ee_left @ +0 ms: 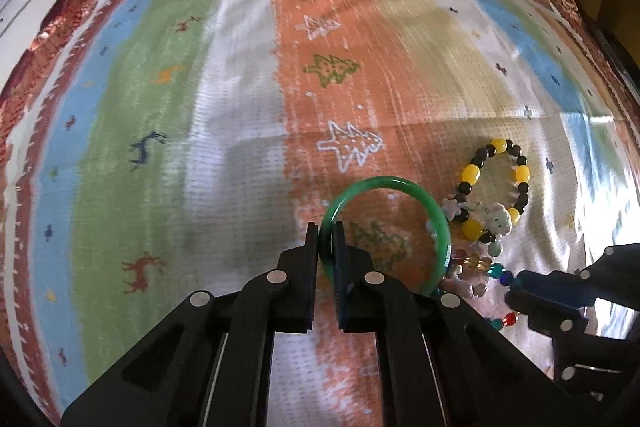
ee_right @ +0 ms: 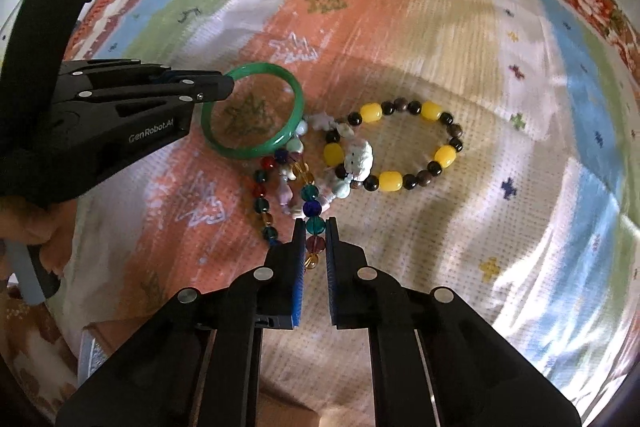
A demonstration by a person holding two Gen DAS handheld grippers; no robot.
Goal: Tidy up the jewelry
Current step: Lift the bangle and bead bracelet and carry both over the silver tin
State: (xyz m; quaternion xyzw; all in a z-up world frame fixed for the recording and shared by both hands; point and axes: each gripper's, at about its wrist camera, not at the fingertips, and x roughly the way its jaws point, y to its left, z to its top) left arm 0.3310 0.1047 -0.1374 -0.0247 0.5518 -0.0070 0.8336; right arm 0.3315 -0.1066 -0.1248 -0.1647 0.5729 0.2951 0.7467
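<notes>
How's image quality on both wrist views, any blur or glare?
Left wrist: the cloth is motion-smeared up top, the green bangle stays sharp in the left tool, sun glare at right. Right wrist: far cloth is smeared, glare lower right, a shadow falls across the yellow bead bracelet; the right tool is crisp.

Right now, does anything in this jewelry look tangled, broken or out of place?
Nothing looks broken. The odd part is the crowding: the colored bead bracelet and a pale charm strand overlap in a small heap touching the green bangle, next to the yellow and black bracelet. Each gripper is clamped on a piece.
</notes>
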